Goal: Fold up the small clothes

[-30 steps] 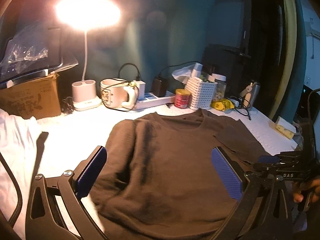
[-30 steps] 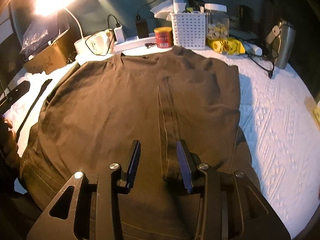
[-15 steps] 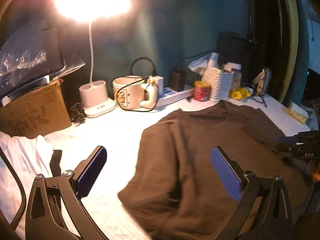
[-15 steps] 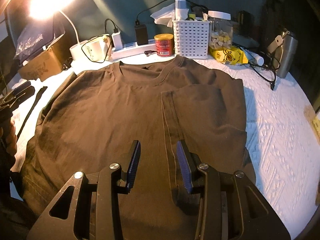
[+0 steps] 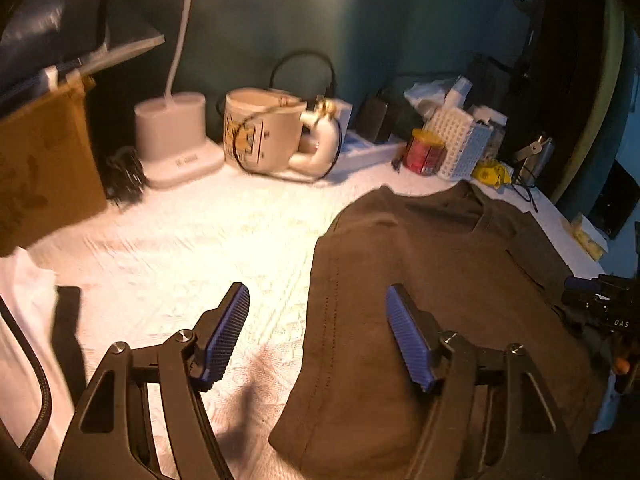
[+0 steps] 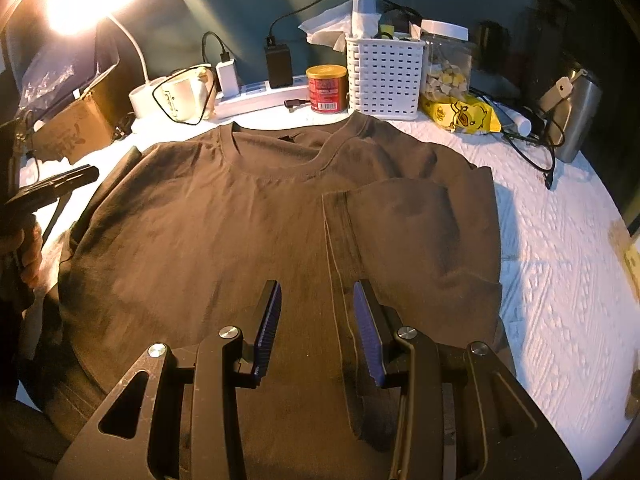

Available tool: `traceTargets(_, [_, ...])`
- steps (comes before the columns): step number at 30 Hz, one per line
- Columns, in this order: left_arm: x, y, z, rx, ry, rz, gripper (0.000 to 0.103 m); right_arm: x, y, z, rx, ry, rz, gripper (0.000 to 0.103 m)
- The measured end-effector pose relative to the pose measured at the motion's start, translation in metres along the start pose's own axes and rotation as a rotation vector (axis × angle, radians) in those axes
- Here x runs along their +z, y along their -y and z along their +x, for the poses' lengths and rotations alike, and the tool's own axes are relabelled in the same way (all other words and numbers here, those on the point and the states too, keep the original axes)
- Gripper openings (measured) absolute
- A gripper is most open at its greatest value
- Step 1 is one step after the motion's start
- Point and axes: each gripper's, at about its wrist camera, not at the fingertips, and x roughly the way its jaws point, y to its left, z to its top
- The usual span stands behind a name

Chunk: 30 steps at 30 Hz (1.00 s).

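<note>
A dark brown T-shirt [image 6: 224,232] lies flat on the white textured cover [image 6: 560,264], collar toward the back. Its right sleeve [image 6: 416,236] is folded inward over the body. My right gripper [image 6: 316,320] is open and empty, low over the shirt's lower middle, straddling the folded sleeve's hem. In the left wrist view my left gripper [image 5: 318,332] is open and empty at the shirt's [image 5: 440,300] left edge, one finger over the bare cover [image 5: 192,256], the other over the cloth. The right gripper [image 5: 608,304] shows at that view's right edge.
At the back stand a lamp base [image 5: 176,140], a mug [image 5: 264,132], a power strip [image 6: 260,96], a red can [image 6: 327,89], a white basket [image 6: 386,76], a jar [image 6: 446,60] and a steel flask [image 6: 576,116]. A cardboard box [image 5: 40,168] and white cloth [image 5: 20,320] lie left.
My left gripper has swung left from over the shirt's middle to its left edge and its jaws have narrowed. My right gripper has drawn back slightly; the folded sleeve lies flatter.
</note>
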Motion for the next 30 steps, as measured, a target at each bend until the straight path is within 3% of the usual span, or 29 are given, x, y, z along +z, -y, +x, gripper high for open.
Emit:
traceTargets(9, [-0.014, 0.008, 0.023, -0.082, -0.117, -0.003, 0.070, -0.001, 0.005, 0.006, -0.002, -0.013, 0.019, 0.040])
traceTargets(11, [-0.016, 0.010, 0.023, -0.084, -0.119, 0.004, 0.062, -0.001, 0.005, 0.006, 0.000, -0.012, 0.020, 0.040])
traceTargets(15, [-0.019, 0.011, 0.022, -0.082, -0.132, 0.006, 0.027, -0.002, 0.006, 0.005, 0.003, -0.010, 0.022, 0.040])
traceTargets(16, [-0.020, 0.012, 0.020, -0.078, -0.134, 0.003, 0.024, -0.002, 0.006, 0.005, 0.004, -0.009, 0.022, 0.040])
traceTargets(21, [-0.021, 0.011, 0.004, 0.029, -0.077, -0.005, 0.018, -0.005, 0.008, 0.001, 0.007, -0.001, 0.028, 0.040])
traceTargets(23, [-0.022, 0.007, -0.004, 0.073, -0.050, -0.023, 0.011, -0.006, 0.010, 0.000, 0.008, 0.001, 0.032, 0.040])
traceTargets(30, [-0.027, -0.015, -0.029, 0.219, 0.020, -0.132, 0.009, -0.010, 0.014, -0.003, 0.024, 0.009, 0.039, 0.040])
